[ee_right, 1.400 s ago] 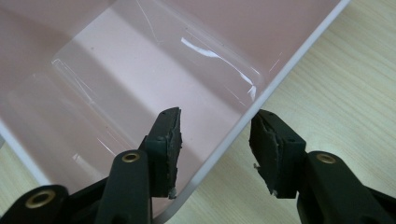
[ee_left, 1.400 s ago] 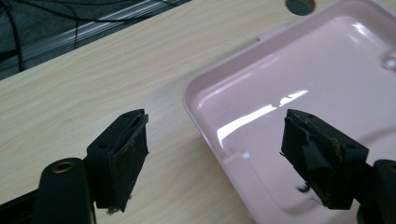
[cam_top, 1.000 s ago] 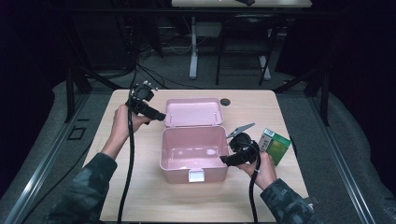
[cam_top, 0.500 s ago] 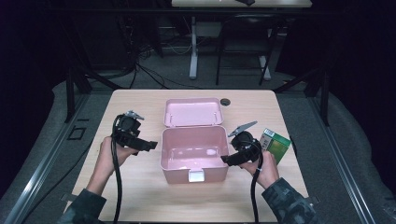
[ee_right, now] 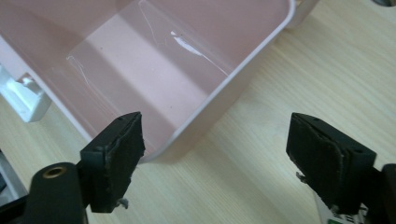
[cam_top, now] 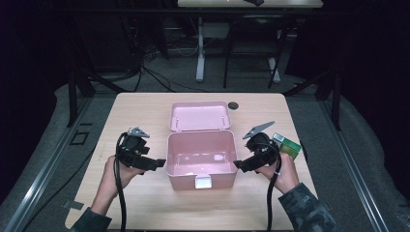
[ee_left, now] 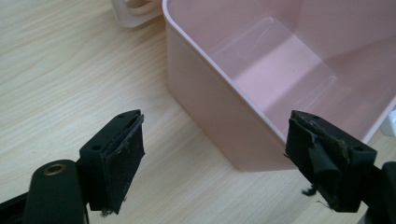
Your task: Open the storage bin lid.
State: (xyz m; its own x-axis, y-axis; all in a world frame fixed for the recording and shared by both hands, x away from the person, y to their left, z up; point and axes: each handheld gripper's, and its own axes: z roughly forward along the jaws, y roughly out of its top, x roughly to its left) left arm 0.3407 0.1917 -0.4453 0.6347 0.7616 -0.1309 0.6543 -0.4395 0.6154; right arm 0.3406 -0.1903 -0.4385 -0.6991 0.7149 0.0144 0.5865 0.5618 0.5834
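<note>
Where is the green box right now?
In the high view, the green box lies on the table's right side, just behind the right hand-held gripper and right of the open pink box.

box (cam_top: 200,157) between claws, lid (cam_top: 199,116) behind

a dim lab: a wooden table (cam_top: 145,111) ringed by floor cables (cam_top: 159,79) and a metal-legged desk (cam_top: 200,48).

You see a pale pink box (cam_top: 200,157) with a white latch (cam_top: 203,181) on your light wood-grain table (cam_top: 140,111); your grippers' pads (ee_left: 122,161) are black, the small carton (cam_top: 286,144) green.
</note>
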